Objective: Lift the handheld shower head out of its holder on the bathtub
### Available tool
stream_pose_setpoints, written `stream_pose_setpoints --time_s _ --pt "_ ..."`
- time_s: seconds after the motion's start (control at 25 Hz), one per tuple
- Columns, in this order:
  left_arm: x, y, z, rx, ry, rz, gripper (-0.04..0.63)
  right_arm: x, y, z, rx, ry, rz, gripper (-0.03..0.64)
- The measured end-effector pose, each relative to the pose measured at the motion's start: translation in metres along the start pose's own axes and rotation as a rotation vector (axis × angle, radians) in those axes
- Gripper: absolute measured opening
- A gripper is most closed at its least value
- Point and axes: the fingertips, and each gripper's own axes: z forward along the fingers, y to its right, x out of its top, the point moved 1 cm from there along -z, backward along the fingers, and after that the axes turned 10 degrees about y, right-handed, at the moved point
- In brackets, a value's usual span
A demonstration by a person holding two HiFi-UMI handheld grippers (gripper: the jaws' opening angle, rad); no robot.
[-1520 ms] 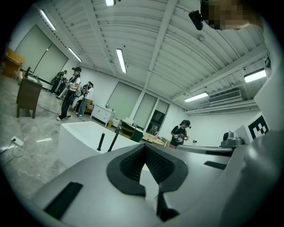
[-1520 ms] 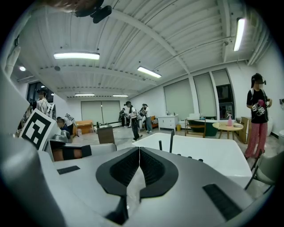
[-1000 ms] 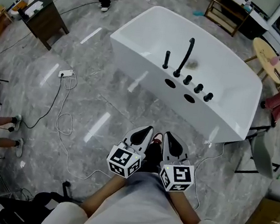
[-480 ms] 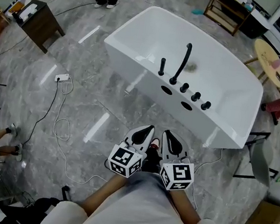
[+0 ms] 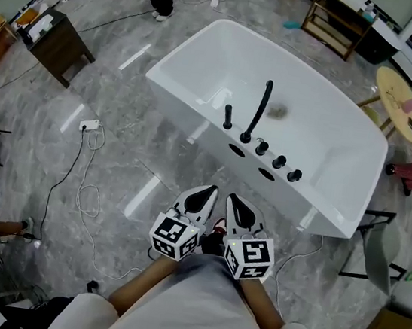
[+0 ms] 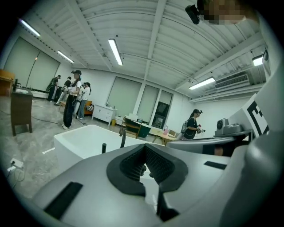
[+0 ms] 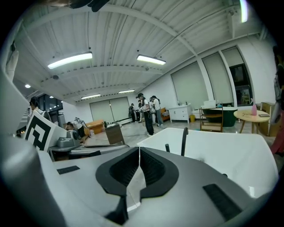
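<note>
Grey jaws first: my left gripper [image 5: 203, 194] and right gripper [image 5: 235, 204] are both pressed closed on nothing. I hold them side by side near my waist, I judge because the reach hasn't begun. Well apart at twelve o'clock, the black handheld shower head [image 5: 228, 116] stands upright on the bathtub [image 5: 198, 109] rim, with the curved spout [image 5: 257, 110] at its three o'clock.

A big open studio hall with a bathroom fixture set up in it

From my feed, a freestanding bathtub [image 5: 333, 125] stands mid-floor on grey stone-look flooring [image 5: 40, 152]. A power strip [image 5: 88, 125] trails loose cable, strip lights [image 6: 115, 51] hang from a ribbed ceiling, and people [image 6: 71, 99] stand about (a wooden cabinet [image 5: 55, 44] and a round table [image 5: 399, 92] sit off to the sides).
</note>
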Motion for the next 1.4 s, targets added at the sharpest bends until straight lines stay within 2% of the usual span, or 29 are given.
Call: stream_pose_setpoints --time_s 0.52,0.96,1.4 --pt "0.012 -0.01 0.057 0.063 0.01 0.043 0.005 0.02 0.058 0.026 -0.006 0.052 0.016 0.018" --pt "-0.002 -0.008 0.074 0.06 -0.025 0.031 0.005 0.014 0.073 0.033 0.008 0.03 0.029 0.018" --pt "0.007 -0.029 0.1 0.066 -0.016 0.017 0.005 0.02 0.08 0.064 0.014 0.013 0.017 0.018"
